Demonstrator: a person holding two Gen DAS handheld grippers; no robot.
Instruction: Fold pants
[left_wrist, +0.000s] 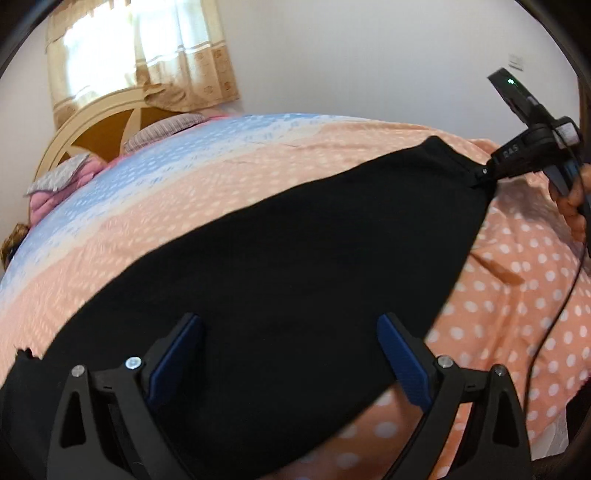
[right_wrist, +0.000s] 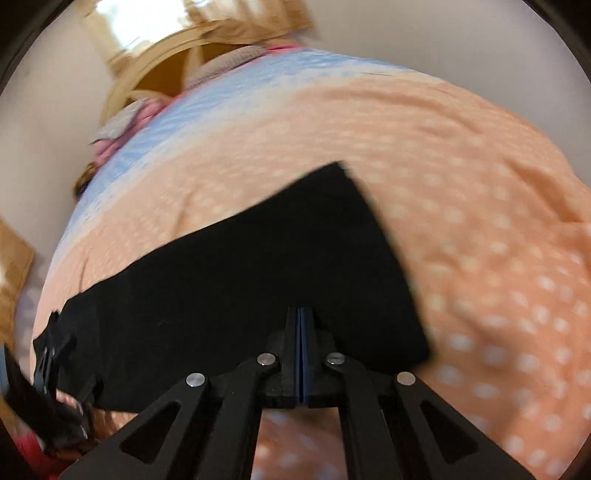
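Jaws of the right gripper (right_wrist: 301, 317) are pressed together on an edge of the black pants (left_wrist: 288, 258); the left wrist view shows the cloth bunched and pulled to a point where that gripper pinches it, with a hand (left_wrist: 574, 206) on the handle behind. Jaws of the left gripper (left_wrist: 290, 354) stand wide apart, blue pads (left_wrist: 402, 362) on either side, with the dark fabric spread between and beyond them; whether the pads touch the cloth cannot be told.

The pants lie across a bedspread (left_wrist: 517, 295), stretching from the left gripper's near side away to the pinched corner at the right. In the right wrist view, which is blurred, one squared end of the garment reaches up past the closed fingertips onto the bed.

The bedspread is peach with white dots near the grippers and turns to a pale blue band further off. Beyond it sit pillows (left_wrist: 166, 129) and pink bedding against a curved cream headboard (left_wrist: 85, 129) with brown panels. Behind that is a plain white wall with a bright window hung with beige curtains (left_wrist: 147, 55). A black cable (left_wrist: 554, 317) trails down from the right gripper over the dotted cover.
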